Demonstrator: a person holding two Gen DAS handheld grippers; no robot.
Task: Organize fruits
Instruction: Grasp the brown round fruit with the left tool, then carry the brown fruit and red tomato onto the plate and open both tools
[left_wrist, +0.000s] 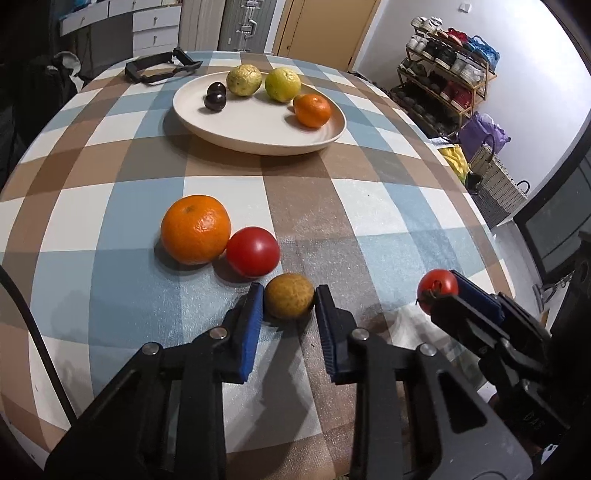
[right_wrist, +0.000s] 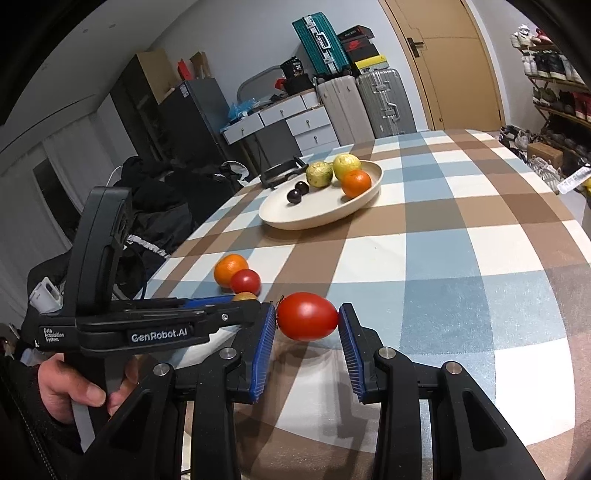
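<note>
We clamp our left gripper (left_wrist: 289, 300) around a small brownish fruit (left_wrist: 290, 300) resting on the checked table (left_wrist: 369, 206). Our right gripper (right_wrist: 307, 320) pinches a red tomato (right_wrist: 307, 316) lengthwise, lifted above the cloth. At ten o'clock from the left gripper, another tomato (left_wrist: 253, 252) touches an orange (left_wrist: 195, 229). At twelve o'clock, the plate (left_wrist: 258, 136) carries five fruits.

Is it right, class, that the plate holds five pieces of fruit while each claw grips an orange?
No. The right claw grips a red tomato, and the left claw a small brownish fruit, per both wrist views. The plate does hold five.
</note>
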